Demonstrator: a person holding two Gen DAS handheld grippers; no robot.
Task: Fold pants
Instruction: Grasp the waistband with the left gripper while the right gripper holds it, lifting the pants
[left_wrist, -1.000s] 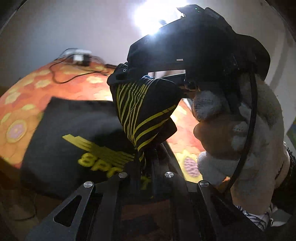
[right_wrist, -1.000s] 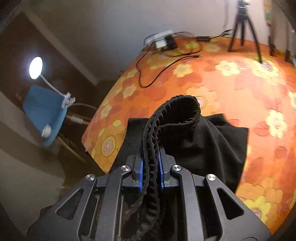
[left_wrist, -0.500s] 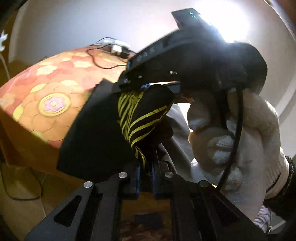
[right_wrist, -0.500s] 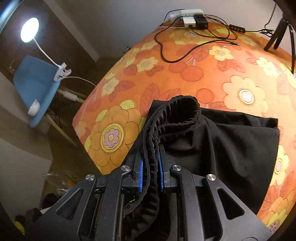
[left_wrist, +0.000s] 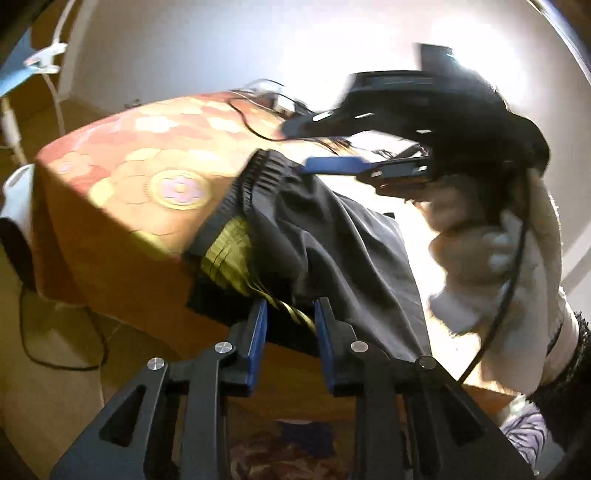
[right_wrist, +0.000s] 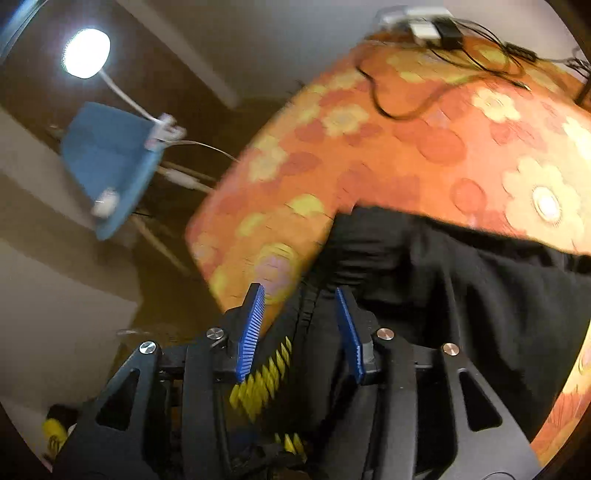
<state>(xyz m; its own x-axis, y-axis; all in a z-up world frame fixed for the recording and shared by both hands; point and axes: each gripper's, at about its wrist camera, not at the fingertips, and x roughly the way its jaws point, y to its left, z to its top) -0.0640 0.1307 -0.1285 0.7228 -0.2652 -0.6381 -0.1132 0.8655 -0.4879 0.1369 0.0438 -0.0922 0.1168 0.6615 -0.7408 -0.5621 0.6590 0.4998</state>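
The black pants (left_wrist: 332, 236) with yellow stripes lie folded at the near corner of the orange flowered table (left_wrist: 147, 184), part hanging over the edge. My left gripper (left_wrist: 290, 317) is open, its blue pads on either side of a striped fold of cloth without pinching it. My right gripper (right_wrist: 301, 299) is open too, with the black waistband (right_wrist: 306, 314) loose between its pads. In the left wrist view the right gripper (left_wrist: 369, 168) shows above the pants, held by a white-gloved hand (left_wrist: 498, 258).
A blue chair (right_wrist: 110, 162) with a clip lamp (right_wrist: 86, 53) stands left of the table (right_wrist: 424, 147). A power strip and black cables (right_wrist: 436, 29) lie at the table's far edge. Floor and cables lie below the table's near edge.
Both grippers were shut on the pants, holding them up. Now the pants are laid at the table's corner, both grippers have opened and are drawing back; the views are motion blurred.
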